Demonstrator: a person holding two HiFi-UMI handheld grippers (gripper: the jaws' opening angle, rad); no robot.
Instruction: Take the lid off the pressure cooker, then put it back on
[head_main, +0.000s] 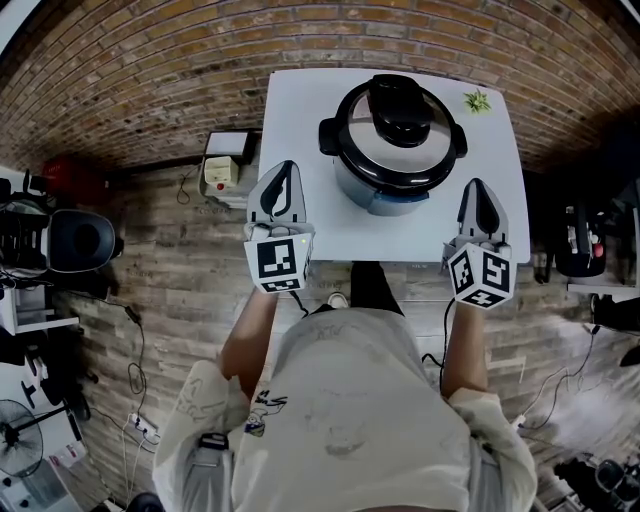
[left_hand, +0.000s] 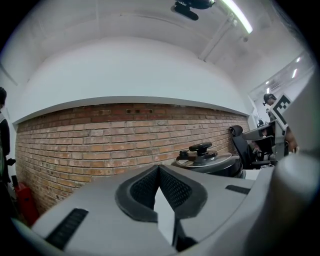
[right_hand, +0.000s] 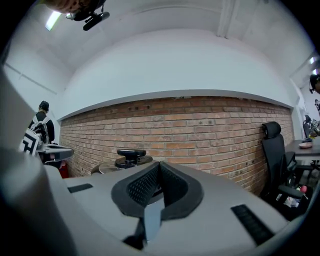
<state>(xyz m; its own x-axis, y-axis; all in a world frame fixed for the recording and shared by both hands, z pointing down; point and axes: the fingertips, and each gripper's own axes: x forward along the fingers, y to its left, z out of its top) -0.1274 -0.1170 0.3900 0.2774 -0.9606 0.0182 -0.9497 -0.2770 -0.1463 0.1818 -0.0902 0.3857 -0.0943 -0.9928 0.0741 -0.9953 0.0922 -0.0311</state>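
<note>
While we look down from the head camera, the pressure cooker (head_main: 395, 150) sits on the white table (head_main: 300, 110) dead ahead at 12 o'clock, with the lid (head_main: 400, 125) on it. Our left gripper (head_main: 287, 170) hangs at the cooker's 8 o'clock by the table's near left edge. The right gripper (head_main: 477, 187) is at its 4 o'clock, and neither one touches the pot. A little green sprig (head_main: 477, 100) lies at the cooker's 2 o'clock, near the far right corner.

Over to the left gripper view: our jaws are pressed together with nothing between them. The cooker (left_hand: 210, 161) shows past the tips at roughly 2 o'clock, black knob (left_hand: 201, 147) on top and a brick wall (left_hand: 100, 140) behind it.

Right gripper view, same deal: jaws closed tip to tip and empty. The knob (right_hand: 131, 154) peeks over them at about 10 o'clock, with the brick wall behind and a black chair (right_hand: 272, 145) off at 3 o'clock.
</note>
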